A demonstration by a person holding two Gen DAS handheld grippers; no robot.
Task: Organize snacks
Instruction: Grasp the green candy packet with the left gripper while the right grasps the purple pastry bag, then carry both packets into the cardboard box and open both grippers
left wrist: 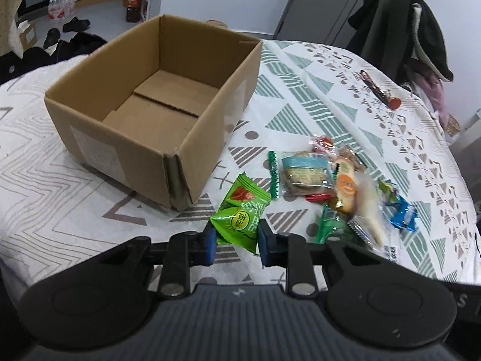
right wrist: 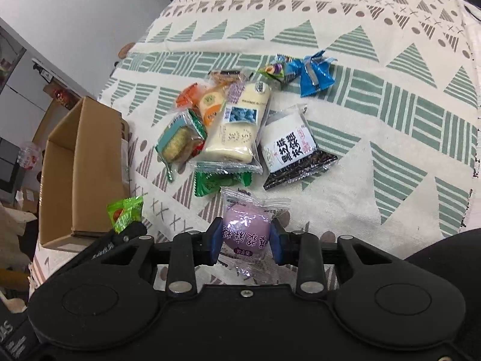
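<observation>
The left claw (left wrist: 236,242) grips a bright green snack packet with a red picture (left wrist: 242,210) between its blue pads, holding it just off the right front corner of the open brown cardboard box (left wrist: 90,96), whose inside shows only its bare bottom flaps. The right claw (right wrist: 247,242) is closed on a clear-wrapped round purple cake (right wrist: 245,231), pinched from both sides low over the counter with the patterned white, green and grey cloth (right wrist: 390,114). Beyond the right claw lies the loose pile of snacks: a long cream-coloured bar in clear wrap (right wrist: 237,123), a black-and-white packet with large black characters (right wrist: 290,147) just beside it on the right, a teal-edged packet of pale biscuit (right wrist: 177,140) on its left, a dark green wrapper (right wrist: 219,183) partly under the bar, an orange-and-white round snack (right wrist: 210,103), and a crumpled blue foil wrapper (right wrist: 315,75) at the far side. The box stands to the left of the pile, near but apart from it.
</observation>
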